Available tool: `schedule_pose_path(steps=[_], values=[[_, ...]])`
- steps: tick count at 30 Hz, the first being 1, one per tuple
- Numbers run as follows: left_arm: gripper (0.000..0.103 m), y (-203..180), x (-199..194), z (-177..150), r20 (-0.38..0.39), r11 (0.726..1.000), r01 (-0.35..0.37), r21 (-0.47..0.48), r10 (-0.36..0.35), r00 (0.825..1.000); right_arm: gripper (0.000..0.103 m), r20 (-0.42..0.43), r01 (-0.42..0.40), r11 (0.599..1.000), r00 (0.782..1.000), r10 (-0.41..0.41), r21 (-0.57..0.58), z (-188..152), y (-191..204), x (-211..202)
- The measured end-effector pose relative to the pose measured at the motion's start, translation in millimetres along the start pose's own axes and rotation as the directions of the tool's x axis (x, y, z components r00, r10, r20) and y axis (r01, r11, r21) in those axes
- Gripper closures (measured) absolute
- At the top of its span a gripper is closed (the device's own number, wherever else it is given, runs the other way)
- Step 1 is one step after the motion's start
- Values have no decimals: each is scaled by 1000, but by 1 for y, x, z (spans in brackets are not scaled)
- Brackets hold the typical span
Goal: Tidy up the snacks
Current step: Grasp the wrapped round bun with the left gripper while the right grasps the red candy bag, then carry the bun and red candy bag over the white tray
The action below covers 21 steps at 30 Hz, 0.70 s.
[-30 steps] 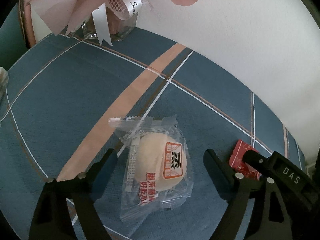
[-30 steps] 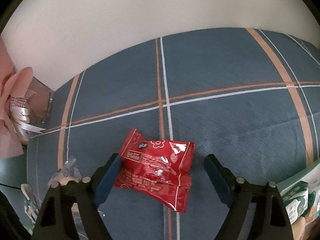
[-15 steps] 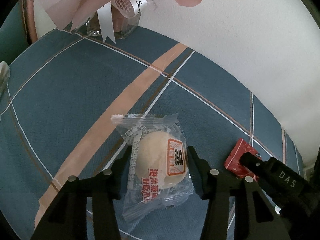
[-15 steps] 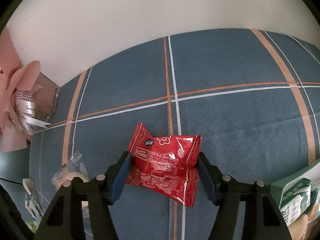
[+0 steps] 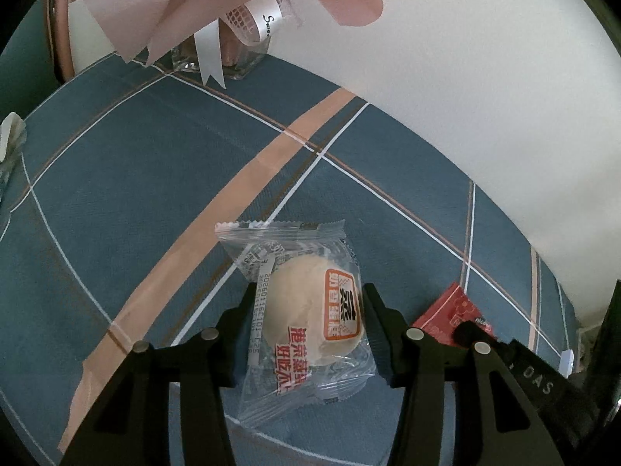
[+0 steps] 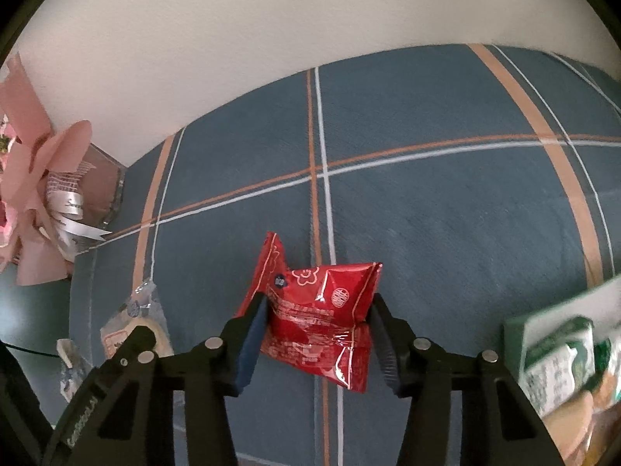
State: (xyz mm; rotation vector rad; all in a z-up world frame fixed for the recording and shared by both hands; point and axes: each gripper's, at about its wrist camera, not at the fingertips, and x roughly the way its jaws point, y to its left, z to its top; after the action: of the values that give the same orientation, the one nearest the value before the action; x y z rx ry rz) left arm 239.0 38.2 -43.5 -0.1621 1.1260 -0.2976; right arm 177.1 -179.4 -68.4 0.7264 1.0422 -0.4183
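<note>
My left gripper (image 5: 308, 312) is shut on a pale round bun in a clear wrapper (image 5: 306, 310) with red and orange print, held just above the blue plaid tablecloth (image 5: 155, 178). My right gripper (image 6: 316, 322) is shut on a red snack packet (image 6: 322, 310), its sides pinched and lifted off the cloth. The red packet (image 5: 452, 310) also shows at the right of the left wrist view, and the bun (image 6: 132, 330) at the lower left of the right wrist view.
A glass vase with pink wrapped flowers and a white ribbon (image 5: 229, 27) stands by the wall; it also shows in the right wrist view (image 6: 58, 194). A green box holding snack packs (image 6: 562, 349) sits at the right. A clear wrapper (image 5: 9, 136) lies at the left edge.
Both grippers have closed from wide open onto their snacks: the left on the wrapped bun, the right on the red packet. The red packet now crumples and rises slightly.
</note>
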Motion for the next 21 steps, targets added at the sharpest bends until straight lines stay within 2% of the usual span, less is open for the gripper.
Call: schedule_pose_path(steps=[12,21], values=[[51,-15,-42,-17,-39,1000,17,-19,-18,999,50,13,-47,998,999,46,48,-31,-21,-52],[51,-45,-83,-48,-39,997,82,13,-82,996,50,56,-45,993,998,39,113,-65,-56,-105]])
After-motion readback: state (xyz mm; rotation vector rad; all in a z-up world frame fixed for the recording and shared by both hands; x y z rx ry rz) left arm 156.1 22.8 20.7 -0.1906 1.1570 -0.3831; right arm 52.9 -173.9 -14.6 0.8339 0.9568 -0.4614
